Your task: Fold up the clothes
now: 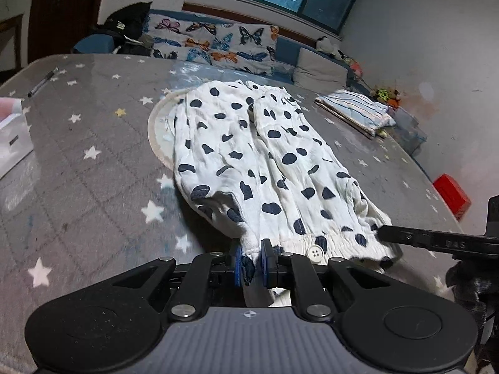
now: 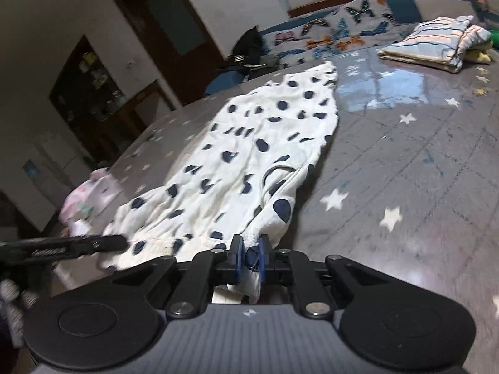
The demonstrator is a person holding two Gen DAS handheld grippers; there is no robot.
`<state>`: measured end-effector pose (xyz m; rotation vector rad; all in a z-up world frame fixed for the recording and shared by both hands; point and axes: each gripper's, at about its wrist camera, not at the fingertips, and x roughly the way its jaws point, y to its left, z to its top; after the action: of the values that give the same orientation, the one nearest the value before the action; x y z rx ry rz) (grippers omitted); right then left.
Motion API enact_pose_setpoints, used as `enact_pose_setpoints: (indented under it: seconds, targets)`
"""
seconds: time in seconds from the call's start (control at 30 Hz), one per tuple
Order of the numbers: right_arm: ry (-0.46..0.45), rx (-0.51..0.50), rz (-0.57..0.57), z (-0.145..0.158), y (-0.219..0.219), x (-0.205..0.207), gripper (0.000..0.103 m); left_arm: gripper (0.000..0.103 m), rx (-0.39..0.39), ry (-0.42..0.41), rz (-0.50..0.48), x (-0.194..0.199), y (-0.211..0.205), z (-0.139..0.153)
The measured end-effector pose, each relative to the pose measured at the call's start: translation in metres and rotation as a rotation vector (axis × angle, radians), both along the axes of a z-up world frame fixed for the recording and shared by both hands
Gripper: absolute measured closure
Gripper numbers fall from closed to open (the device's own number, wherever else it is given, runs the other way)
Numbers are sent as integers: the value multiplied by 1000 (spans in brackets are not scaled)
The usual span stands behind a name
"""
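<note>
White spotted garment (image 1: 259, 162) spread flat at the table's (image 1: 78, 162) centre, its near waistband edge pinched at two points: left gripper (image 1: 252, 260) and right gripper (image 2: 249, 255) each clamped on bunched fabric.

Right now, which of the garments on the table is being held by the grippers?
The white garment with dark blue spots, spread flat and pinched at its near edge by both grippers. The striped garment lies folded and untouched at the far side.
</note>
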<state>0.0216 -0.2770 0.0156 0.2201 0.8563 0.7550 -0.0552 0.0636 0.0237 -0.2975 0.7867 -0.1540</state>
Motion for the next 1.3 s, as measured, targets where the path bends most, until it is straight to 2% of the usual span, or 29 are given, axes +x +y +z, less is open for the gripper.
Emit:
enact_pose_setpoints:
  seconds: [0.17, 0.27, 0.43, 0.67, 1.0, 1.3]
  targets:
    - [66, -46, 99, -2, -4, -32, 93, 87, -4, 63, -56, -16, 7, -7]
    - [85, -42, 121, -1, -11, -35, 87, 82, 6, 86, -56, -22, 13, -9]
    - [43, -52, 114, 16, -22, -29, 85, 72, 39, 41, -31, -27, 27, 6]
    - [-30, -92, 57, 29, -25, 5, 80, 70, 66, -5, 16, -8, 36, 16]
    - [-75, -148, -36, 28, -4, 88, 80, 68, 113, -16, 8, 74, 15, 16]
    - [-79, -163, -82, 26, 24, 180, 73, 56, 211, -65, 42, 178, 10, 19]
